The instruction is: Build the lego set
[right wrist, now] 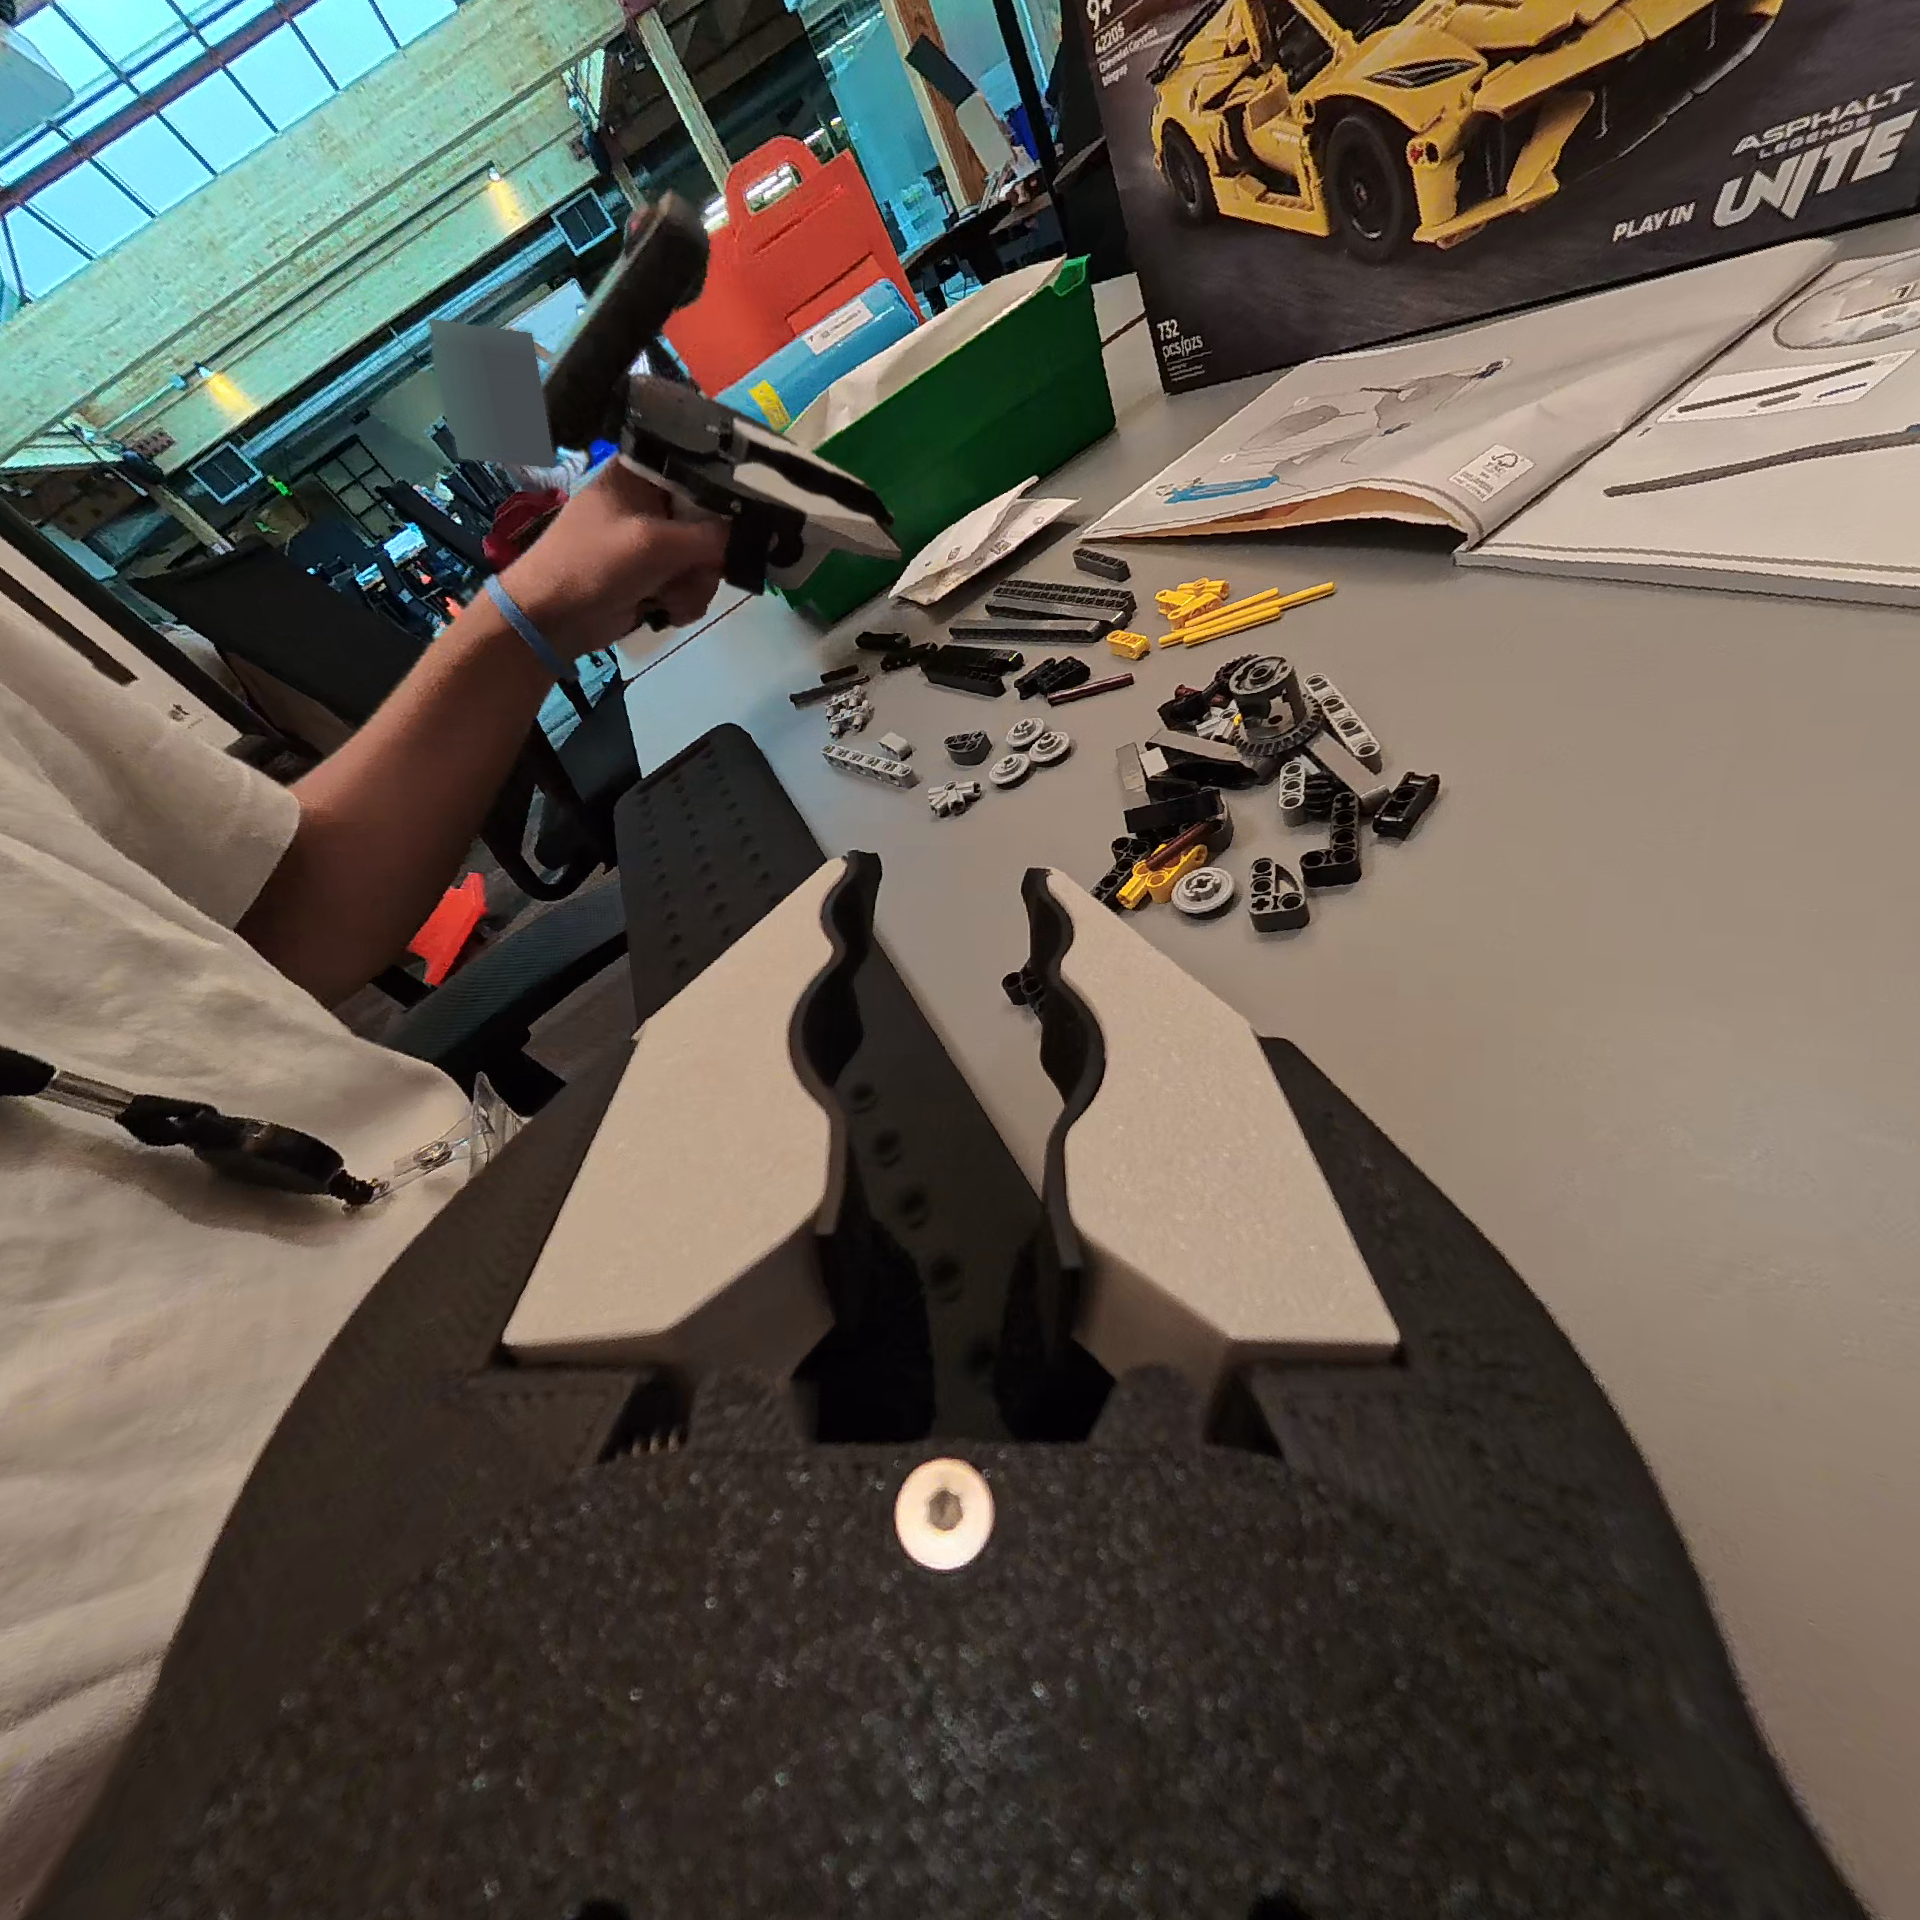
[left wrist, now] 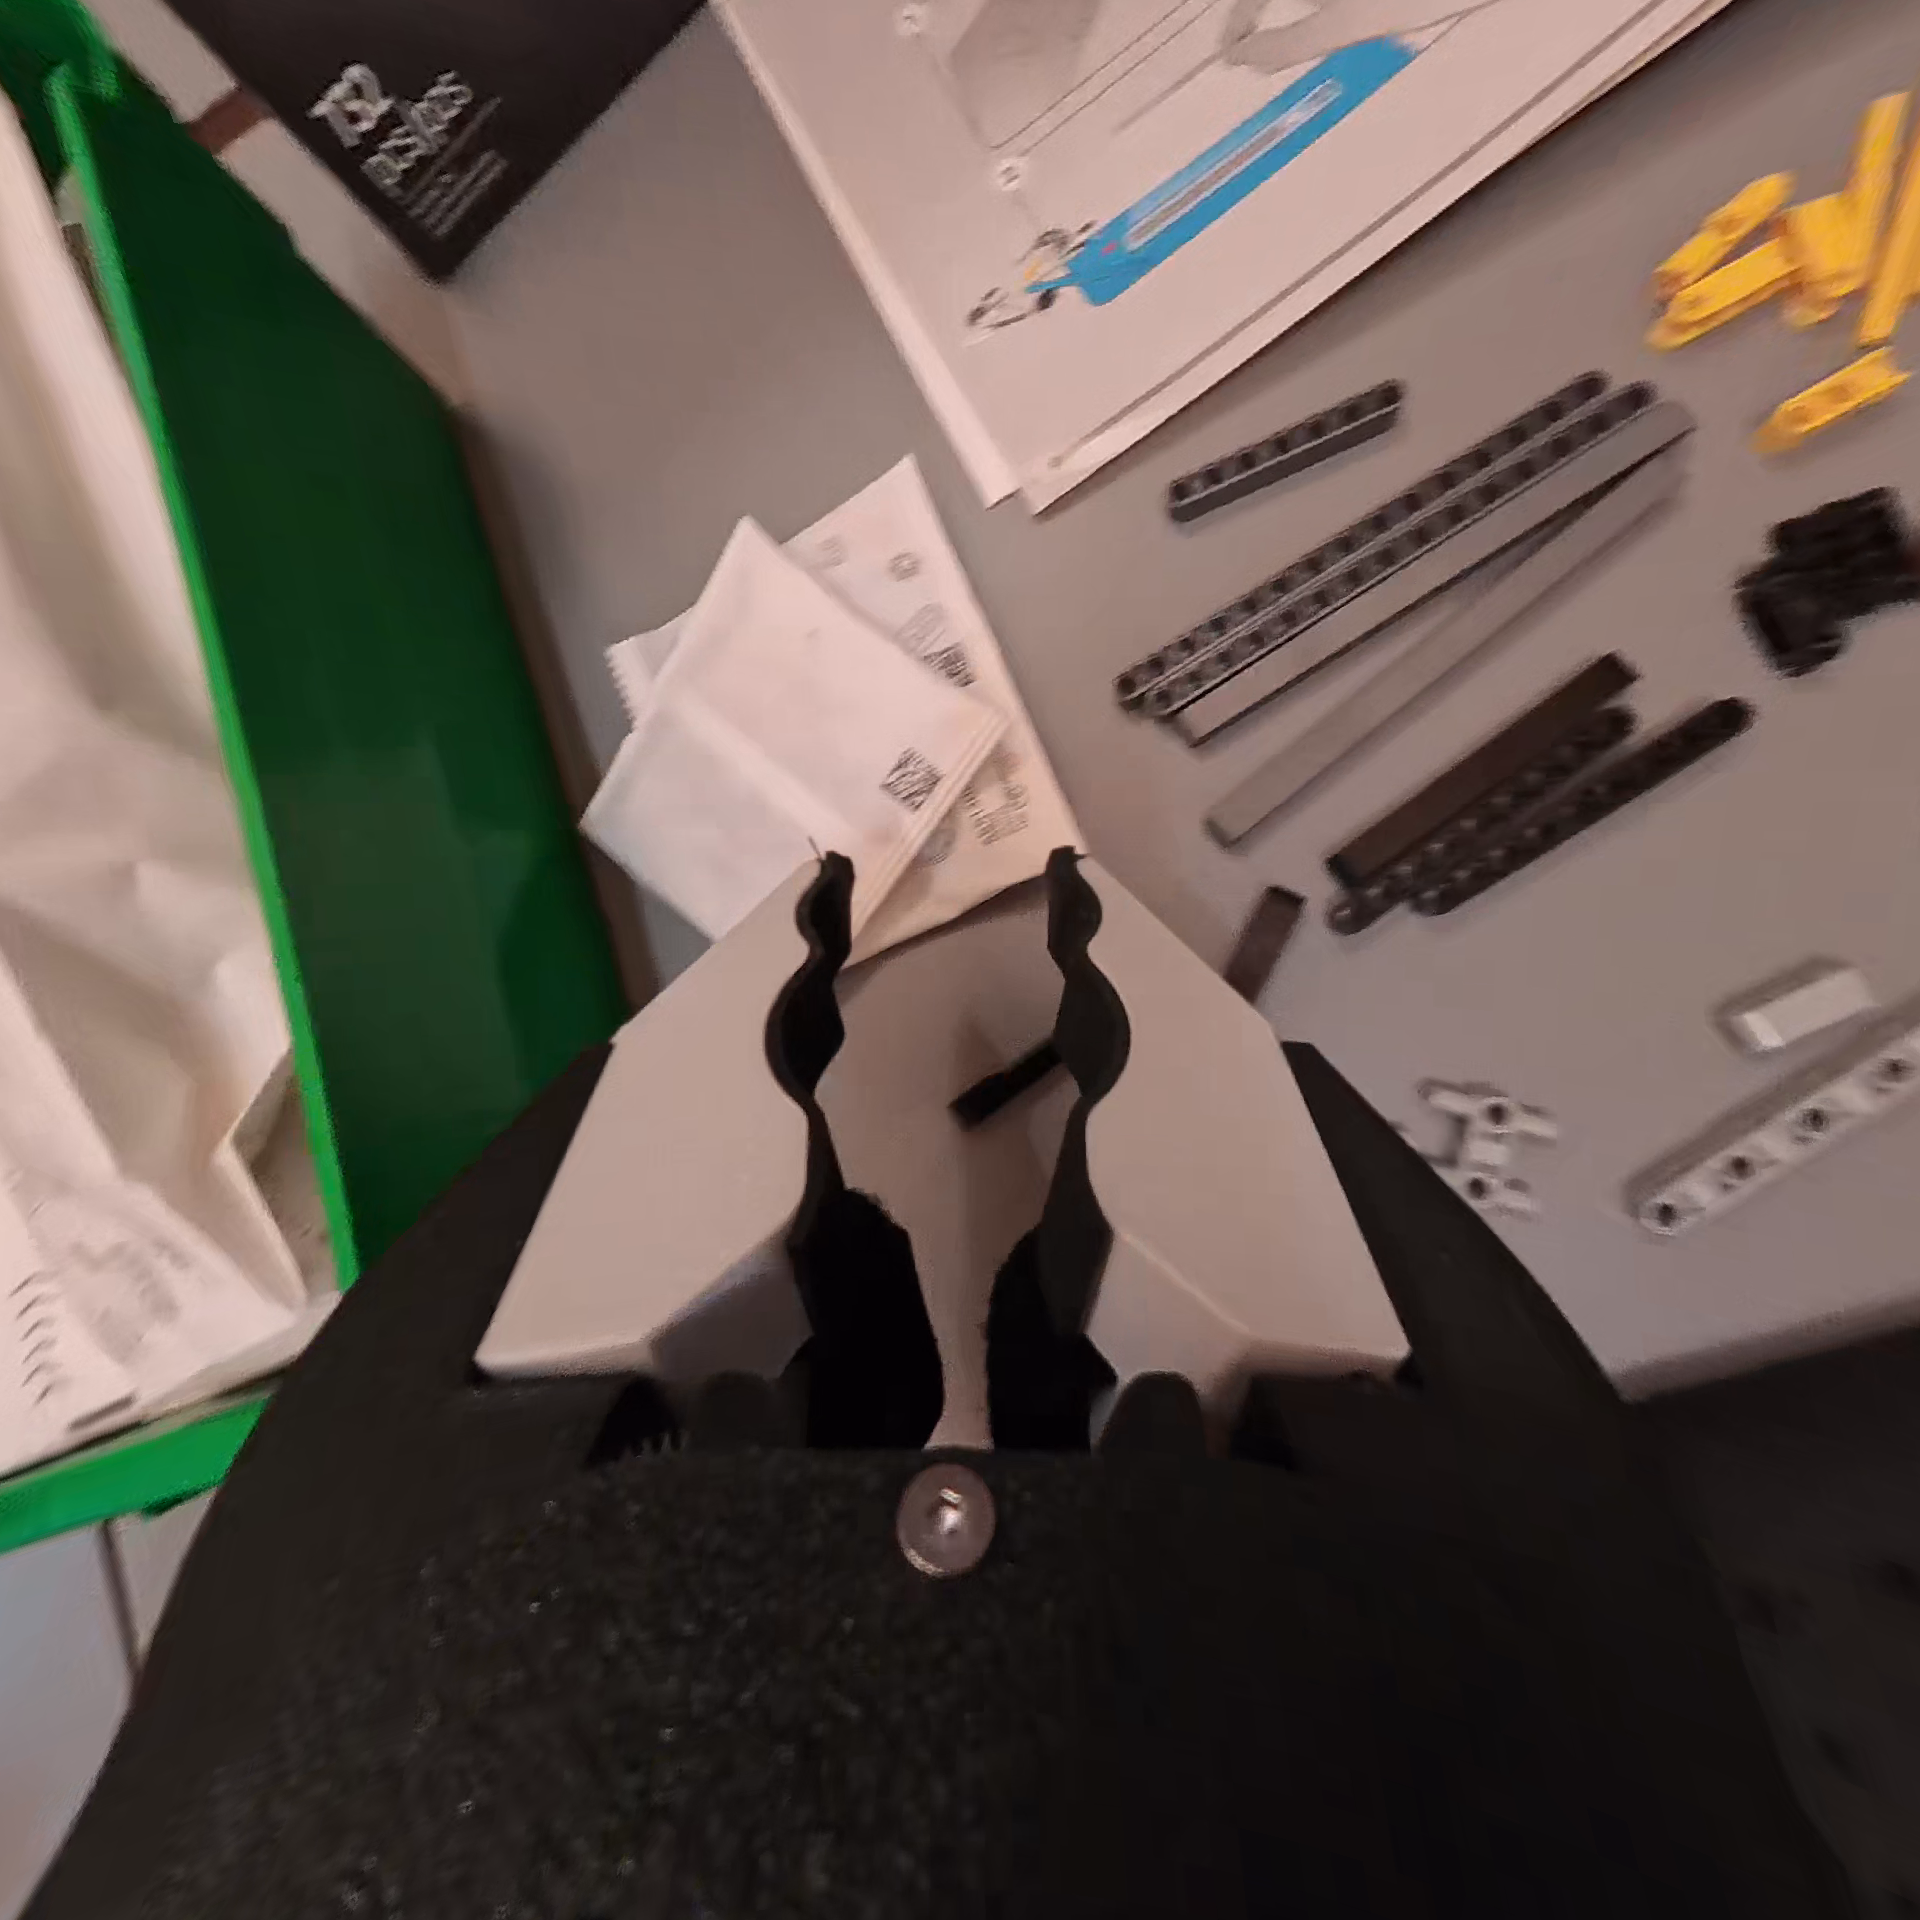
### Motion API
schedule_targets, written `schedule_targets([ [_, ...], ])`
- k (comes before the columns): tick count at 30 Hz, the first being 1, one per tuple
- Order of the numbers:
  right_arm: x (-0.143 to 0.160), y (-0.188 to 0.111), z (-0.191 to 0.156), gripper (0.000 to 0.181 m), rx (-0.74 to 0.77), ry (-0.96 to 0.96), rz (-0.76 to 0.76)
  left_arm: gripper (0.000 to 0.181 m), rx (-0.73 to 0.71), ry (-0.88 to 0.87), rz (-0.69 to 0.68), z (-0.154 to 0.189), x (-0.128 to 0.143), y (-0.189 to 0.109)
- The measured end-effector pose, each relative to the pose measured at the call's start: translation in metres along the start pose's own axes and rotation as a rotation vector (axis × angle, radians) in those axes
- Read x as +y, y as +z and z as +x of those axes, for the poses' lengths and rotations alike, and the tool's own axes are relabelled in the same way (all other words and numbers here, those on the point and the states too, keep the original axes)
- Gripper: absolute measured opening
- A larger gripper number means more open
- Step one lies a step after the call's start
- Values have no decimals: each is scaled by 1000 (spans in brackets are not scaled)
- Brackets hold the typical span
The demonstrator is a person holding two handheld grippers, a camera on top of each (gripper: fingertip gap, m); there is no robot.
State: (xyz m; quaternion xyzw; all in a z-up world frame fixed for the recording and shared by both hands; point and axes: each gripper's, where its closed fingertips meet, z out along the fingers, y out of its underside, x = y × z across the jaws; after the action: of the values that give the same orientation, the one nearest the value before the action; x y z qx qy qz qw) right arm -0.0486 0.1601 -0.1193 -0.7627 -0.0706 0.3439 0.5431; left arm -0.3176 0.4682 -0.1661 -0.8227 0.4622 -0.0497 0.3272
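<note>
Grey table [right wrist: 1558,1143] is where the lego pieces are spread: black beams [left wrist: 1392,566], yellow parts [left wrist: 1808,249] and a gear-and-connector pile [right wrist: 1262,774], with the instruction booklet [right wrist: 1382,447] and a green bin [right wrist: 966,436] nearby. Left gripper [left wrist: 948,868] is held above the table over a white paper bag [left wrist: 800,727], jaws spread apart, nothing gripped. Right gripper [right wrist: 948,883] is also parted and empty, with a small black connector [right wrist: 1023,985] seen just beside its right finger.

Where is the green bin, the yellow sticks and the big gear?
Green bin [right wrist: 966,436]: right wrist view, on its front wall.
Yellow sticks [right wrist: 1247,611]: right wrist view, middle of the bundle.
Big gear [right wrist: 1262,694]: right wrist view, on its dark toothed top.
</note>
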Motion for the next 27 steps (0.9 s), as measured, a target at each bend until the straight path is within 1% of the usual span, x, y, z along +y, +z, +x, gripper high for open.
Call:
schedule_targets([
  [1,0,0,0,33,0,4,3,43,-42,2,-6,-7,6,2],
  [2,-1,-1,1,30,0,8,7,55,-67,-5,-8,-10,10,5],
  [3,-2,-1,1,30,1,13,12,61,-70,-15,1,-11,12,9],
  [5,-3,-2,2,30,2,23,19,57,-86,-17,20,-14,13,17],
  [7,-3,-2,4,30,-1,38,22,48,-102,1,47,-19,11,22],
  [11,-5,-3,7,29,-6,71,31,44,-16,-42,76,-17,-2,34],
  [16,-3,-1,12,30,21,88,18,35,-35,90,3,-13,6,46],
  [17,-2,-1,13,30,28,89,13,25,-46,109,6,-13,6,46],
  [18,-1,1,14,30,36,88,3,7,-53,121,11,-14,6,46],
  [21,4,7,14,29,59,66,-48,2,-101,132,30,-20,5,44],
  [23,3,16,12,28,53,61,-60,1,-167,149,63,-27,2,38],
  [25,-9,30,6,27,11,100,-25,0,-252,165,132,-35,-8,24],
  [27,-24,51,-3,28,-73,186,-2,0,-268,163,232,-30,-26,5],
])
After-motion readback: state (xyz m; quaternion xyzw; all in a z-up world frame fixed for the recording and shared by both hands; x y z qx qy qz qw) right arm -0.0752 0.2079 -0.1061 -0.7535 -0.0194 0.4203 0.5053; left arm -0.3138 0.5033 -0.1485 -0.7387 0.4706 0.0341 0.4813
